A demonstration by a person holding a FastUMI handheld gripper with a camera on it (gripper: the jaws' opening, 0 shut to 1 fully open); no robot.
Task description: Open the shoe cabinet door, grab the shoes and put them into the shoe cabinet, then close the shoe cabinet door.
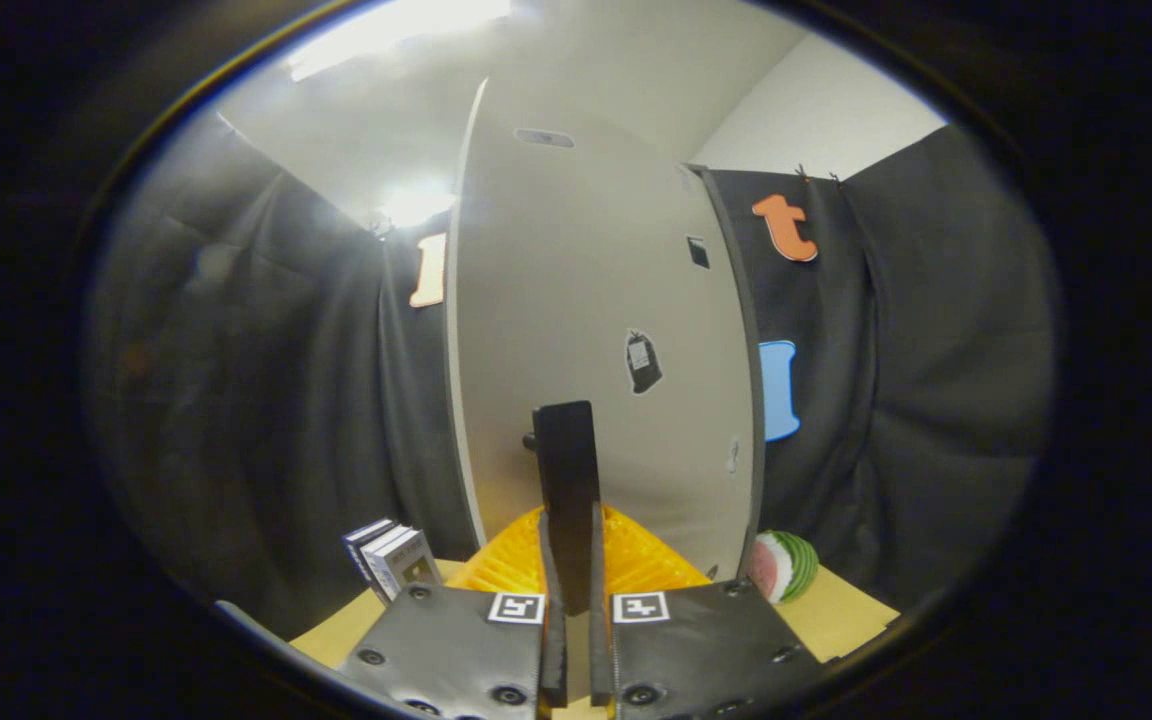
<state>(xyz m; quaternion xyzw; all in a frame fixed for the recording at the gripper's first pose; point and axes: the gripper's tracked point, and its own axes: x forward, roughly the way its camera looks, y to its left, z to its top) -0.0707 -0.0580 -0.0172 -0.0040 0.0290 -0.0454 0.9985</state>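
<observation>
- Pinching a flat black shoe [568, 500] upright, the gripper [573, 600] has both fingers pressed on its lower sides, jaws nearly together around it.
- Just beyond the shoe stands the pale shoe cabinet [596, 330]; the face turned toward the gripper looks like its door or side panel, and I cannot tell whether it is open.
- An orange ribbed thing [636, 560] lies between the fingers and the cabinet's foot, under the shoe.
- Left of the cabinet's base some small boxes [391, 558] stand on the table [836, 615]; right of it sits a watermelon-slice toy [783, 565].
- Risk: the grip is low on a tall, thin shoe, so it could pivot or slip out if swung fast.
- Risk: the shoe's top is near the cabinet face; pushing forward without finding the opening could knock it loose.
</observation>
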